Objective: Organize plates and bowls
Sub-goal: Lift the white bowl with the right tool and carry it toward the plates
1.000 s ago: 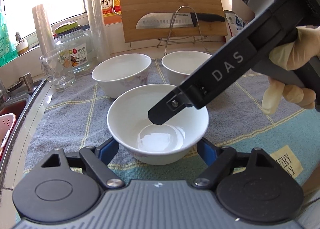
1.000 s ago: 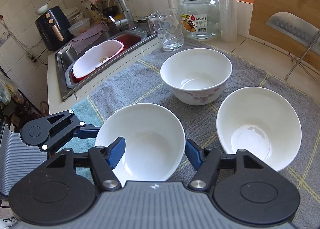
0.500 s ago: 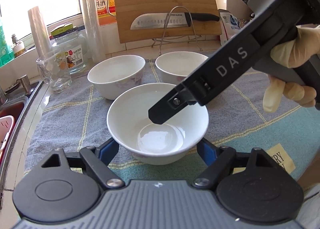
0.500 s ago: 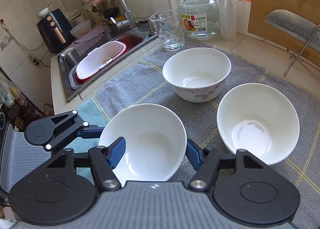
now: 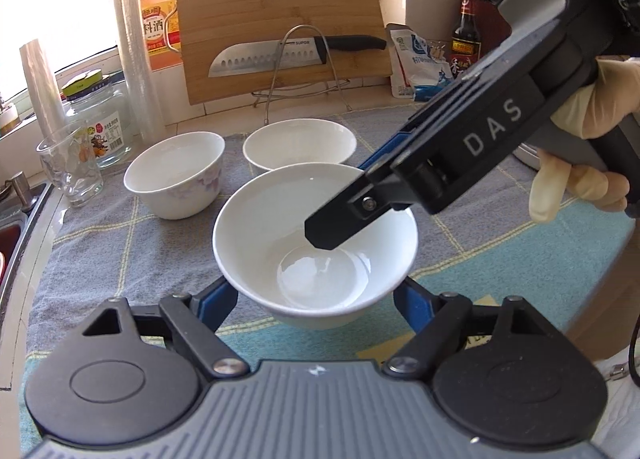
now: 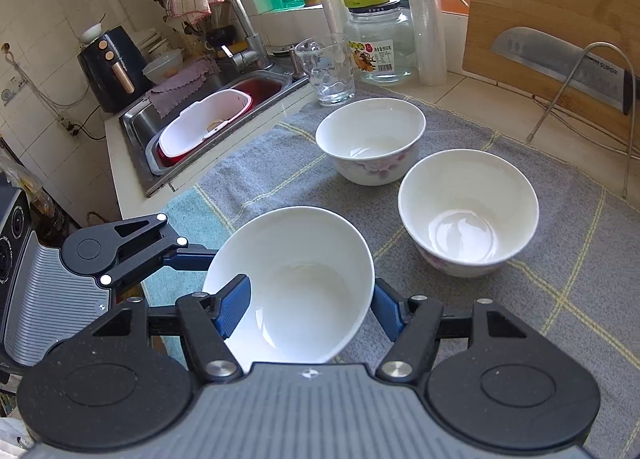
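Nothing stacked: right gripper (image 6: 308,299) pinches near bowl's (image 5: 316,247) rim; left gripper (image 5: 316,299) wide, straddling it; two bowls (image 6: 370,139) remain.

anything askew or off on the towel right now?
One thing: the near bowl is tipped toward the sink side, not flat on the towel. The right gripper straddles its rim, one finger inside. The other two bowls sit upright. No spills or chips visible.

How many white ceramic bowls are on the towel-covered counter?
3. The nearest white ceramic bowl sits between both grippers' fingers; a floral-patterned bowl stands near the glass tumbler; a third bowl sits right of it. None appears hidden.
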Demonstrator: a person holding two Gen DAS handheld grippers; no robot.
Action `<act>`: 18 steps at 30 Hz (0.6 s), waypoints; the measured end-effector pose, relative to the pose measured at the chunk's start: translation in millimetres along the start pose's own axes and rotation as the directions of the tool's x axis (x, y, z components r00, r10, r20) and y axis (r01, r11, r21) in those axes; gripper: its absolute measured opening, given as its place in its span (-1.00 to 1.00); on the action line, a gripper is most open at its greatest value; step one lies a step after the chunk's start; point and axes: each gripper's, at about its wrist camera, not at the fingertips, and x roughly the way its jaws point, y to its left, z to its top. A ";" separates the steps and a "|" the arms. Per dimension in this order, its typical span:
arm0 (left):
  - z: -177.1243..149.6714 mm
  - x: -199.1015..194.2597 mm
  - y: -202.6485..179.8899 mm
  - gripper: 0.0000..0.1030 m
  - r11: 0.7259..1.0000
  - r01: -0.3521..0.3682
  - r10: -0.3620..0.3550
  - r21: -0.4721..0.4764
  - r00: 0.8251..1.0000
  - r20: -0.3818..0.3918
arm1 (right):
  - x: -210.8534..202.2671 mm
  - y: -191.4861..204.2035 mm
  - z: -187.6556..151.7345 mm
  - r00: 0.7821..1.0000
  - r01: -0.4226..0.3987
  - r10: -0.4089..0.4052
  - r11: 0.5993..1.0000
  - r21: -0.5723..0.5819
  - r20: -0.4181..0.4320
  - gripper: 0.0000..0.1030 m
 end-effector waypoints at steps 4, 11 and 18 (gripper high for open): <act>6.0 0.8 -20.2 0.64 0.999 0.034 -0.034 0.018 0.999 0.004 | -18.5 -9.2 -15.1 1.000 0.024 -0.024 0.999 0.025 0.005 0.42; 15.0 5.8 -54.3 0.64 0.995 0.084 -0.084 0.054 0.996 0.005 | -48.6 -25.7 -39.2 0.998 0.060 -0.061 0.996 0.067 0.015 0.43; 17.3 14.4 -79.6 0.64 0.988 0.131 -0.131 0.077 0.991 -0.003 | -68.3 -42.6 -62.2 0.995 0.093 -0.095 0.990 0.102 0.016 0.43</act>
